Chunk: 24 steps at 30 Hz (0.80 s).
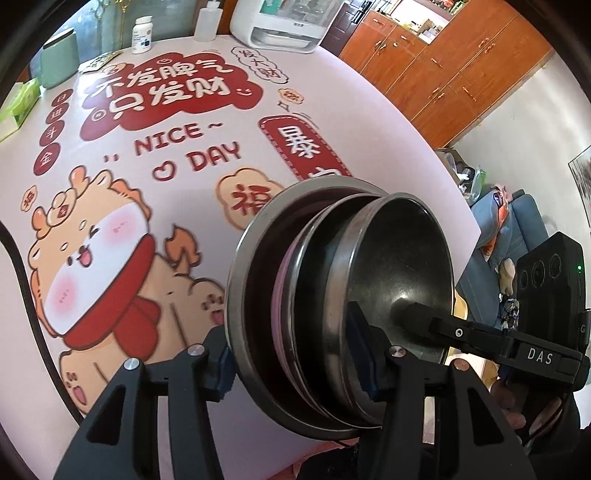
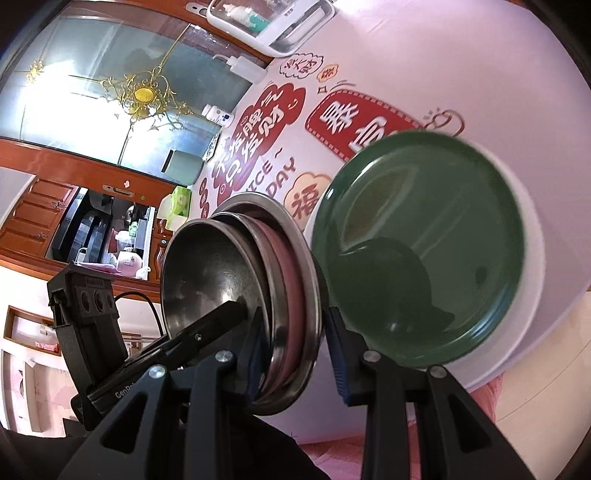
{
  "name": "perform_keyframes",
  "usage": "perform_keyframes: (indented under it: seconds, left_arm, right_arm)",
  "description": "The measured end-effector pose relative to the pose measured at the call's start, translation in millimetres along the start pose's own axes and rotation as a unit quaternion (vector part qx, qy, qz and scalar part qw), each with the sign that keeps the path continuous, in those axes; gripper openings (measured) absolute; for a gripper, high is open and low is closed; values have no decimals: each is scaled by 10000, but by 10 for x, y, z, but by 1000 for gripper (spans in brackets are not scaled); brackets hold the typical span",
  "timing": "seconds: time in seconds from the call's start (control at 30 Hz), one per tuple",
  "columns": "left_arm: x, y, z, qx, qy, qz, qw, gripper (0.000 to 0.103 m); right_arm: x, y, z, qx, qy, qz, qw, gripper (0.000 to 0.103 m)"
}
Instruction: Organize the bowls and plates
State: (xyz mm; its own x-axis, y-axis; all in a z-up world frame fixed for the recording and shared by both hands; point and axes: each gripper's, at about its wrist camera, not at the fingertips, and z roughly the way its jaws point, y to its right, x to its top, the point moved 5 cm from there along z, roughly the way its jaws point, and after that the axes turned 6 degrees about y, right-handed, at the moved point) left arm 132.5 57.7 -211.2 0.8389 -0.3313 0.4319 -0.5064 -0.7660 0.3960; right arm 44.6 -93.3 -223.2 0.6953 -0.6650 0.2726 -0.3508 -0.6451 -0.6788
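A nested stack of steel bowls and dishes (image 1: 399, 258), one with a pink rim, hangs tilted on its side above the printed table cover (image 1: 166, 155). My left gripper (image 1: 295, 369) is shut on the stack's near rim, one pad outside the widest dish and one inside the inner bowl. My right gripper (image 1: 421, 317) comes in from the right, one finger inside the inner bowl. In the right wrist view the right gripper (image 2: 295, 358) clamps the stack (image 2: 207, 266) across its rims, and the left gripper (image 2: 225, 314) reaches in opposite. A green plate (image 2: 424, 240) lies on the table just behind.
At the table's far end stand a white appliance (image 1: 280, 26), a squeeze bottle (image 1: 207, 18), a pill bottle (image 1: 142, 35), a green canister (image 1: 59, 59) and a tissue box (image 1: 18, 103). The table's edge curves close on the right; wooden cabinets (image 1: 461, 66) stand beyond.
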Motion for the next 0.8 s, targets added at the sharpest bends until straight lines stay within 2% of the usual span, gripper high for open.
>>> perform_keyframes:
  seconds: [0.43,0.63,0.8]
  left_arm:
    - [128,520,405,25,-49,-246,9997,50]
    - [142,639,608,93,-78,-545,9984,50]
    - [133,662,738,162,-65,-922,9956,50]
  right_arm:
    - [452,423,-244,-192,-268,-167,9993,31]
    - [663,591,-213,-280,-577,-367,9973,31]
    - [807,625,-161,-397,-865,-810,9922,31]
